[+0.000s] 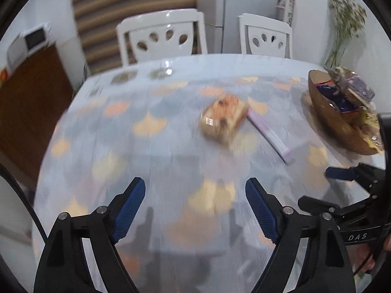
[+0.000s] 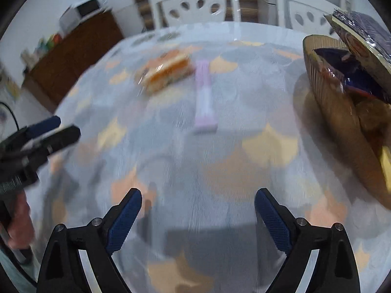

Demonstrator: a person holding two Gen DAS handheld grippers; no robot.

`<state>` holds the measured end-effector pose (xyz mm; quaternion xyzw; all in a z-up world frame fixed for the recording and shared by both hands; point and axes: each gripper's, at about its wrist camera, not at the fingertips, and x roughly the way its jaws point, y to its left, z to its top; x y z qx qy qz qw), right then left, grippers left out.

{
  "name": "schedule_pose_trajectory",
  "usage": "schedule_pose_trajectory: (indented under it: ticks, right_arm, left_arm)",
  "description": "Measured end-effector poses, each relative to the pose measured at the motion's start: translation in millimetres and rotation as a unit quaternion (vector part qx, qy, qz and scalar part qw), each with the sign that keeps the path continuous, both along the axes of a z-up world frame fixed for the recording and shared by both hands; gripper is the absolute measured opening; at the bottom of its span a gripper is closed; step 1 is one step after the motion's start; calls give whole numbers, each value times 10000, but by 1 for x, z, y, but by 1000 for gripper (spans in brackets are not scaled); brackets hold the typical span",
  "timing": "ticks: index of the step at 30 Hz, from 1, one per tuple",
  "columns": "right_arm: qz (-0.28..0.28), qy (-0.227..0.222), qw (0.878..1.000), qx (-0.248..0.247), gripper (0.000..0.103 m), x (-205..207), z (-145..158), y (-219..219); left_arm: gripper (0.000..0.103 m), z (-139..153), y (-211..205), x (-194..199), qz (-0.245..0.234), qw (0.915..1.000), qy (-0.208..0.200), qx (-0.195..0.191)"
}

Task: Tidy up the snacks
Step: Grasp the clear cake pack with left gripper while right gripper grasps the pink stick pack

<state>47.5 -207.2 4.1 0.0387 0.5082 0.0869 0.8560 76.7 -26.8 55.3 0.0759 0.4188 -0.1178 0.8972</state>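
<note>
Both tools stand spread and empty above the tabletop (image 1: 102, 131): the left tool (image 1: 195, 210) has nothing between its blue pads, and the same goes for the right tool (image 2: 198, 216). Two snacks lie loose on the patterned cloth, a clear-wrapped orange cake pack (image 1: 223, 120) and, just beside it, a long lilac wafer bar (image 1: 268, 134); in the right wrist view the bar (image 2: 204, 97) lies ahead of the right tool, a little up the table, with the cake pack (image 2: 166, 73) beyond it to the left. The wooden basket (image 1: 342, 127), already heaped with wrapped snacks, sits at the right edge of the tabletop. The step in hand looks like reaching for one of the loose snacks. To do it well, the right tool should come down over the bar's narrow width, across it rather than along it, pinching near the middle so it does not tip, then carry it to the basket without disturbing the heap.
</note>
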Motion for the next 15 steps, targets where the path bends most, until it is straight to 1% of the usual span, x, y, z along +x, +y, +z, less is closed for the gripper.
schedule_pose_trajectory:
  ticks: [2, 3, 4, 5, 7, 10, 12, 14, 15]
  right_arm:
    - [-72, -241, 9995, -188, 93, 16, -2, 2]
    - [-50, -328, 9993, -196, 93, 21, -3, 4]
    - [-17, -411, 9990, -175, 90, 27, -4, 5]
    - [5, -448, 9988, -187, 84, 32, -6, 7]
    - [34, -505, 9980, -392, 82, 42, -10, 13]
    - [100, -604, 9965, -576, 81, 51, -11, 20]
    - [81, -650, 9957, -657, 78, 55, -11, 22]
    - [75, -693, 9951, -695, 72, 57, -10, 23]
    - [78, -709, 9948, -722, 71, 58, -10, 25]
  left_arm:
    - [83, -7, -6, 25, -181, 9997, 145, -114]
    - [83, -10, -7, 37, -299, 9989, 262, -259]
    - [83, -13, -9, 52, -457, 9971, 374, -480]
    - [83, -13, -9, 60, -536, 9961, 378, -595]
    - [83, -14, -13, 75, -715, 9942, 313, -734]
    - [83, -23, -26, 90, -884, 9943, 300, -518]
    - [83, -32, -36, 99, -912, 9945, 328, -392]
    - [82, -39, -41, 104, -910, 9945, 380, -357]
    - [76, -42, -42, 105, -913, 9944, 402, -360]
